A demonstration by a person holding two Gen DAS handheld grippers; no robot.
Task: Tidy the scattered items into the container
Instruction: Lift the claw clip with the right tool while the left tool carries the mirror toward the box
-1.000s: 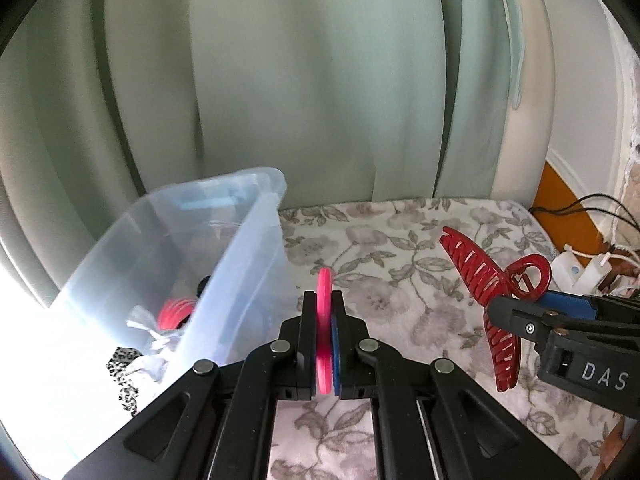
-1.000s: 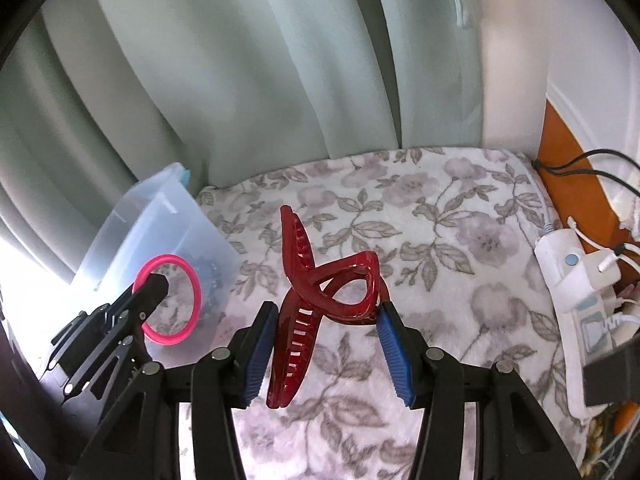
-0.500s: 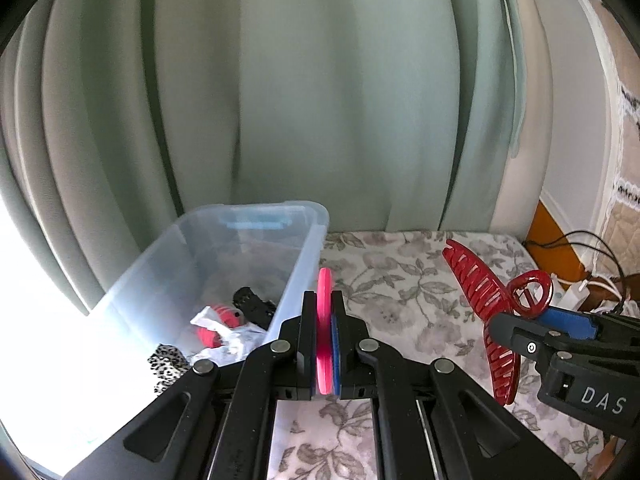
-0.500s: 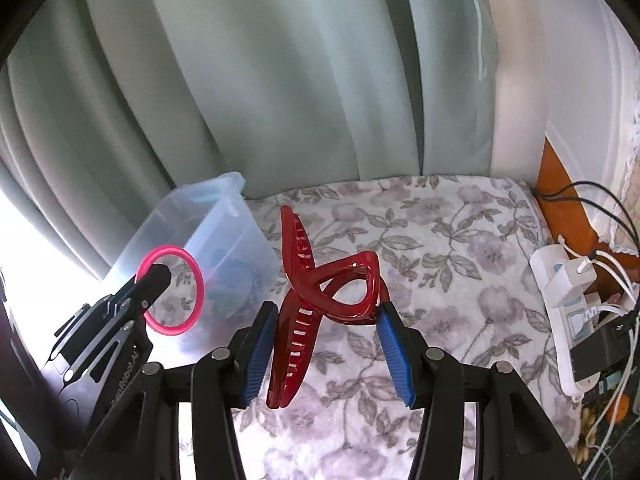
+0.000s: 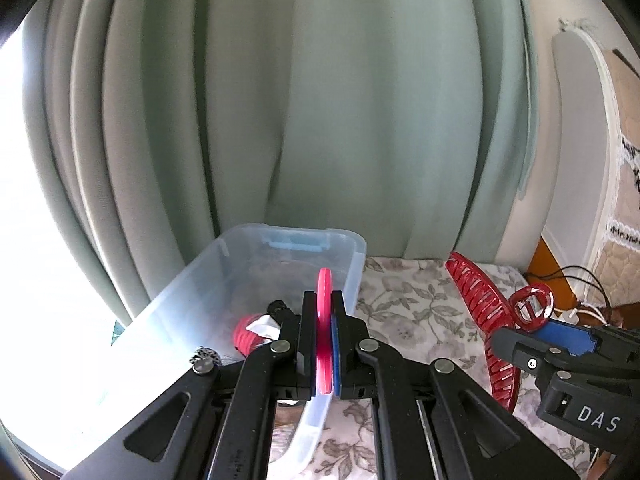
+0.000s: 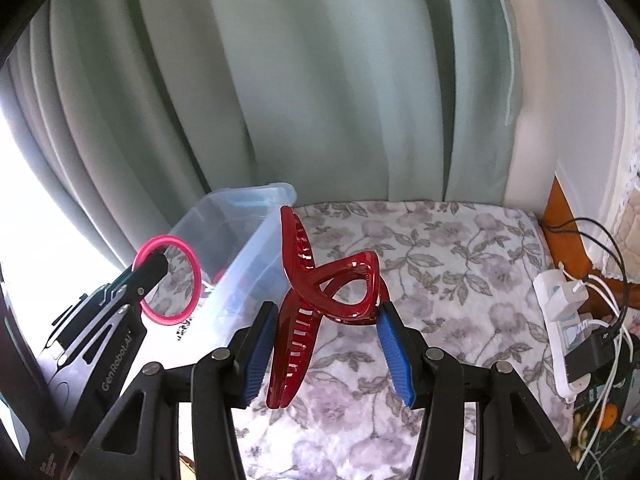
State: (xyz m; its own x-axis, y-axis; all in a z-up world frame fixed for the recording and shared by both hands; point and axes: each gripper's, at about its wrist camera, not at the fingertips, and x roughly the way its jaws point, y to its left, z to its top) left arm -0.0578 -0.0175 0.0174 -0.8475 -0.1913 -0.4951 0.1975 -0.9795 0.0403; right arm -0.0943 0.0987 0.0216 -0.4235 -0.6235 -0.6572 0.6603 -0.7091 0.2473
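Note:
My left gripper (image 5: pixel 323 320) is shut on a thin pink ring (image 5: pixel 324 312), seen edge-on, held above the near right wall of a clear plastic bin (image 5: pixel 356 264). In the right wrist view the pink ring (image 6: pixel 188 256) hangs over the bin (image 6: pixel 248 248) from the left gripper (image 6: pixel 154 266). My right gripper (image 6: pixel 326 320) is shut on a large dark red hair claw (image 6: pixel 320 276), held in the air above the floral cloth (image 6: pixel 440 264) to the right of the bin. The claw (image 5: pixel 480 300) also shows at the right of the left wrist view.
Small items lie in the bin, among them a red-and-white piece (image 5: pixel 252 332) and a black clip (image 5: pixel 278 306). Pale green curtains (image 6: pixel 320 100) hang behind. A white power strip (image 6: pixel 560 312) with cables lies at the cloth's right edge.
Both grippers have risen and drawn toward the bin with their loads. The bin's inside now shows more fully under the pink ring.

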